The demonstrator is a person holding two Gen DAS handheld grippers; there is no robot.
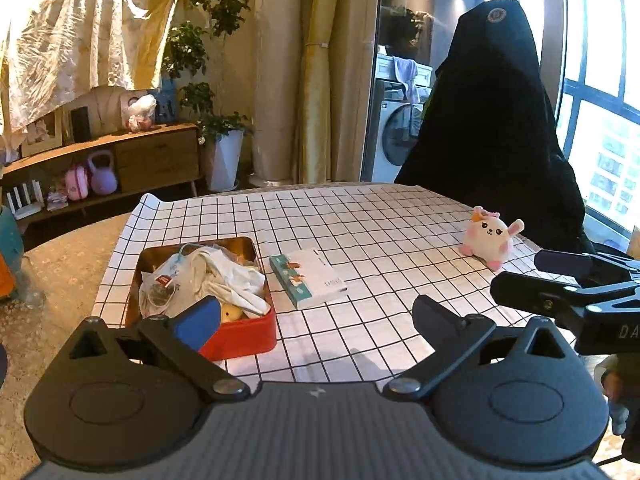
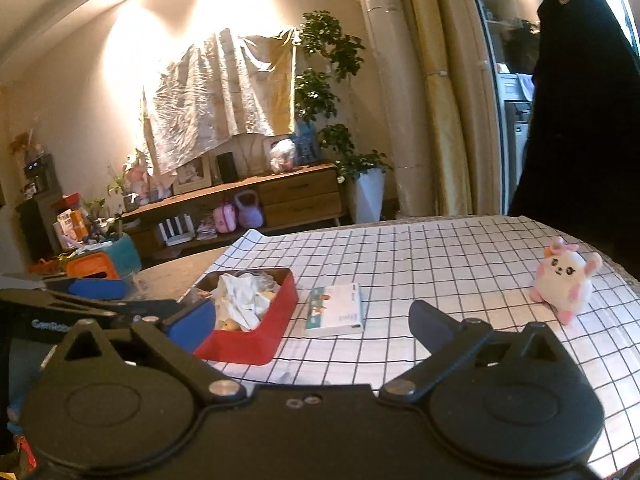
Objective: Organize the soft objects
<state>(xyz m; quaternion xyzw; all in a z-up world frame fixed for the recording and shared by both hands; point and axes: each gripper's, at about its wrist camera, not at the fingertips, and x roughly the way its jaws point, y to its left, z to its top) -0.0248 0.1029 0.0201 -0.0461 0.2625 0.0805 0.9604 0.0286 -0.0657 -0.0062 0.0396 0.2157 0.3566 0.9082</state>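
soft things already fill the red tin [image 1: 240, 336] at the left of the checked cloth [image 1: 360, 220]: crumpled white fabric [image 1: 228, 276], a clear packet, and something small and yellow [image 1: 232, 314] at its near end. the left gripper [image 1: 316, 320] hangs just in front of that tin, its fingers spread wide and holding nothing, the blue pad [image 1: 198, 322] overlapping the tin's near wall in the left wrist view. just right of the tin lies a flat white box [image 1: 316, 276], apart from it, its long axis running away from the grippers; it looks stiff, so probably not part of the job. further right, well apart from both, the plush bunny [image 1: 490, 238] sits alone on the cloth near the table's far right edge, facing the cameras, round with no clear long axis. the right gripper [image 2: 316, 320] is also spread and empty. in its own view the bunny lies ahead and to the right, with the tin ahead and to the left. judging from this, the right hand is the nearer one to the bunny, and the likely move is to reach forward and rightward, pinch its body, then carry it left across the box into the tin.
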